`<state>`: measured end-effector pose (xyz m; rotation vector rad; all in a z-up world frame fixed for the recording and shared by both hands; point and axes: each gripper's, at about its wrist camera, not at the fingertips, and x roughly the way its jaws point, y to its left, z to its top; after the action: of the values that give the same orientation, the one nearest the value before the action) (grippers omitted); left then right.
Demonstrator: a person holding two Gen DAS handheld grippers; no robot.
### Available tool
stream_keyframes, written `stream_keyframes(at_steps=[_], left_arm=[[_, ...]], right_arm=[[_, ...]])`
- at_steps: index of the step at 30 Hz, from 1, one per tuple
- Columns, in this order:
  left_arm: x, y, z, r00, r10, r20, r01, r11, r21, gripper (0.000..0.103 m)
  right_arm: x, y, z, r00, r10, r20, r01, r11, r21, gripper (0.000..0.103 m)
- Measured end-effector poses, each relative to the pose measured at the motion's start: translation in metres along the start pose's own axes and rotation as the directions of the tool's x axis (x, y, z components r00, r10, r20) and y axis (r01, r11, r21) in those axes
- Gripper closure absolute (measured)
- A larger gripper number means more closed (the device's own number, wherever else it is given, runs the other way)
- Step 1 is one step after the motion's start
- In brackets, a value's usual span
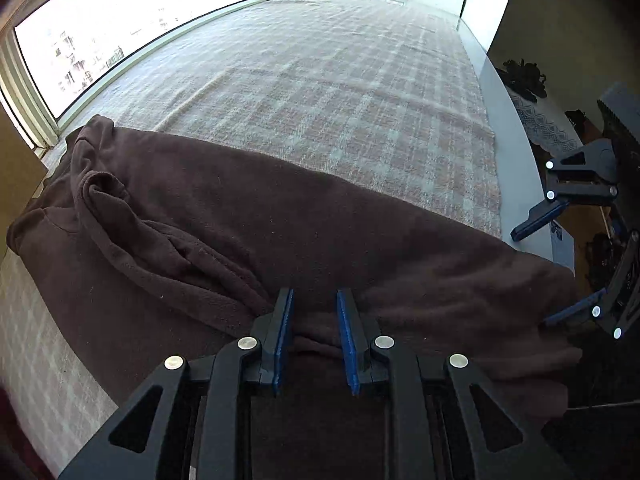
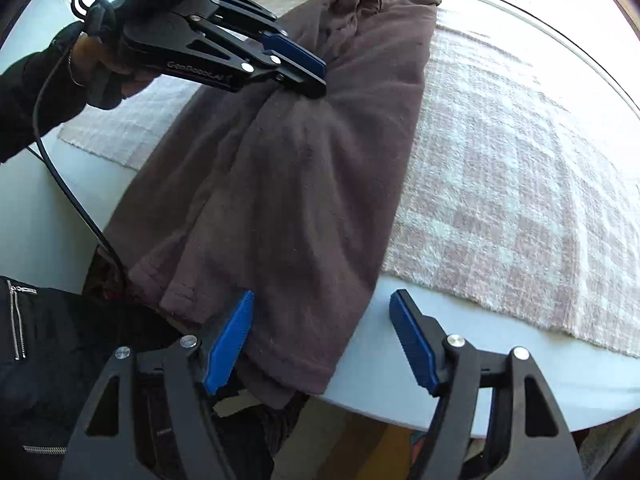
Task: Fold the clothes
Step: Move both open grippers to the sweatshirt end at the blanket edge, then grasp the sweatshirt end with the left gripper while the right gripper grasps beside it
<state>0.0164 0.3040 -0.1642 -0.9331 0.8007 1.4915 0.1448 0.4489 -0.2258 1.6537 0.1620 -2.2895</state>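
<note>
Blue-padded fingers of the left gripper (image 1: 314, 340) sit closest to the lens in the left wrist view, jaws narrow and pinched on a bunched ridge of the brown garment (image 1: 248, 224). Fabric gathers into creases between the pads.

Landmark: the white table (image 2: 400, 392).

- Brown garment lies across the table's near part as a long band, partly over the plaid cloth (image 2: 520, 168) that covers most of the tabletop. One end, with a rumpled collar-like fold, reaches toward the window (image 1: 100, 36) side of the table. The other end, with a stitched hem, hangs over the table's near edge.
- Right gripper (image 2: 324, 340): jaws wide, nothing clamped. One pad is at the hanging hem of the garment; whether it touches the cloth cannot be told. The other pad stands apart from the garment, over bare table edge beside the plaid cloth.
- From the right wrist view the left gripper (image 2: 308, 76) comes in from beyond the table's edge, tilted down, and lifts a small peak of garment fabric at its tips. A hand (image 2: 104, 68) in a dark sleeve (image 2: 28, 92) holds it; a black cable (image 2: 60, 184) trails down from it past the table edge.
- Dark clothing with a zip (image 2: 16, 320) shows below the table's near edge.
</note>
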Motion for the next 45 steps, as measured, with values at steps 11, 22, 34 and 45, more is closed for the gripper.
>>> stream_keyframes(at_steps=[11,22,34,45], left_arm=[[-0.001,-0.020,0.000,0.994,-0.102,-0.043,0.102,0.995,0.002,0.079],[-0.106,-0.030,-0.052,0.995,-0.034,0.097,0.036,0.999,-0.020,0.081],[-0.102,-0.165,-0.148,0.994,0.077,0.075,-0.096,0.953,0.288,0.060],[-0.057,-0.179,-0.140,0.982,0.181,0.047,-0.184,0.887,0.423,0.056]], right_arm=[[-0.031,0.040,0.020,0.984,0.066,0.166,-0.067,0.998,0.004,0.034],[-0.041,0.035,-0.016,0.988,0.093,0.124,-0.103,0.992,0.076,0.033],[-0.048,0.046,-0.067,0.981,-0.078,0.177,0.126,0.952,-0.280,0.042],[-0.032,0.054,-0.056,0.975,-0.114,0.189,0.189,0.876,-0.443,0.060]])
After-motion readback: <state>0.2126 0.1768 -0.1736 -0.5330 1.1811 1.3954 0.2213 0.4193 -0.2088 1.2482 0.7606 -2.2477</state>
